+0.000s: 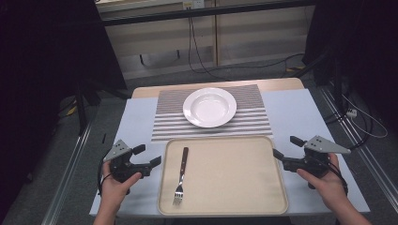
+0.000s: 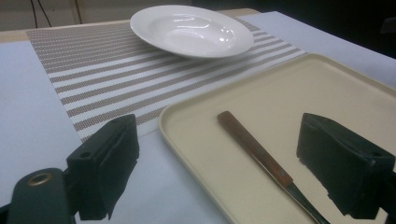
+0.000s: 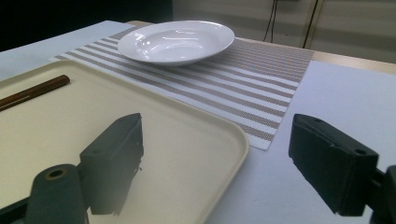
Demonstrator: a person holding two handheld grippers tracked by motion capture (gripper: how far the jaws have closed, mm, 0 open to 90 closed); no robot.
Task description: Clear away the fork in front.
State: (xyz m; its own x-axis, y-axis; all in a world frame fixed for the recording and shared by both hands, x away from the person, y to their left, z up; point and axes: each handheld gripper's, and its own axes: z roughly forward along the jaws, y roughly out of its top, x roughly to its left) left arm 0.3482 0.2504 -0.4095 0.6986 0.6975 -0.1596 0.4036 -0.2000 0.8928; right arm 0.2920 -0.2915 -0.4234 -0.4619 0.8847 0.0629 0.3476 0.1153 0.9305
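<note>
One fork (image 1: 181, 176), beside left tongs (image 1: 150, 155)

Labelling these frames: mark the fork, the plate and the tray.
fork (image 1: 181, 177), high view, on its neck.
plate (image 1: 209, 107), high view, on its bowl.
tray (image 1: 234, 178), high view, on its bare floor.
</note>
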